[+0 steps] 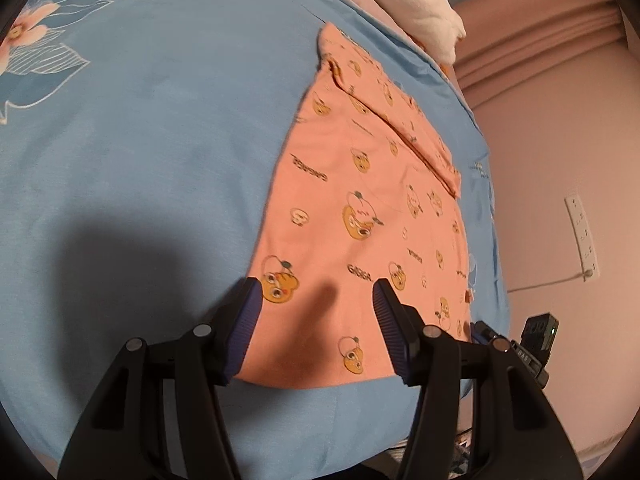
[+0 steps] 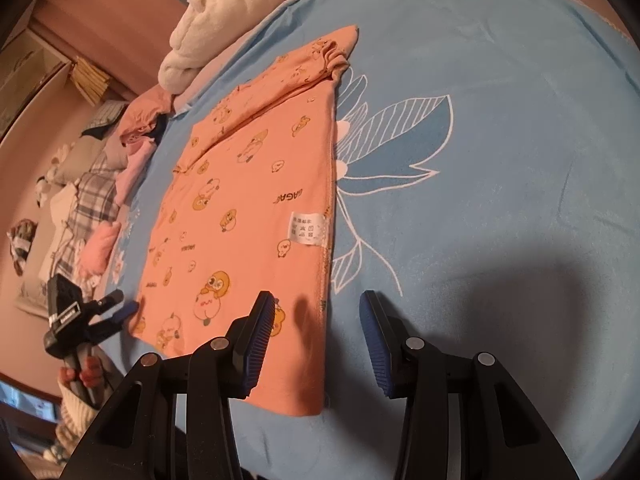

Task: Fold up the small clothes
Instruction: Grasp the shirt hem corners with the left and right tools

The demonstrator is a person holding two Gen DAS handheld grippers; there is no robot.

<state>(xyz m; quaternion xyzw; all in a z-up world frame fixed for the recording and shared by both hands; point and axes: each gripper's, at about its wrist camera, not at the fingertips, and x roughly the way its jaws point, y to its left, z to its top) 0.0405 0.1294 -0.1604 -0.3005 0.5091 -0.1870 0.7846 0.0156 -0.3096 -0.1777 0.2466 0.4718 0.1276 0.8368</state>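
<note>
While your left claw point(image 1: 318, 296) hangs open over the near edge of the orange garment point(image 1: 360, 208), your right claw point(image 2: 318, 312) stands open above its near right corner. That garment lies flat on the blue bedsheet point(image 2: 500, 120), centre frame, with a white towel point(image 2: 224, 12) bunched at upper left.

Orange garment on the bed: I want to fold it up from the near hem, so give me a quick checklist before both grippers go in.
1. Orange garment lies flat on the blue bedsheet: ok.
2. Far end already folded over: ok.
3. Left gripper open, nothing between its pads: ok.
4. Right gripper open, nothing held: ok.
5. Right gripper straddles the garment's near right corner: ok.
6. Care label tucked inside: not ok, it shows.
</note>
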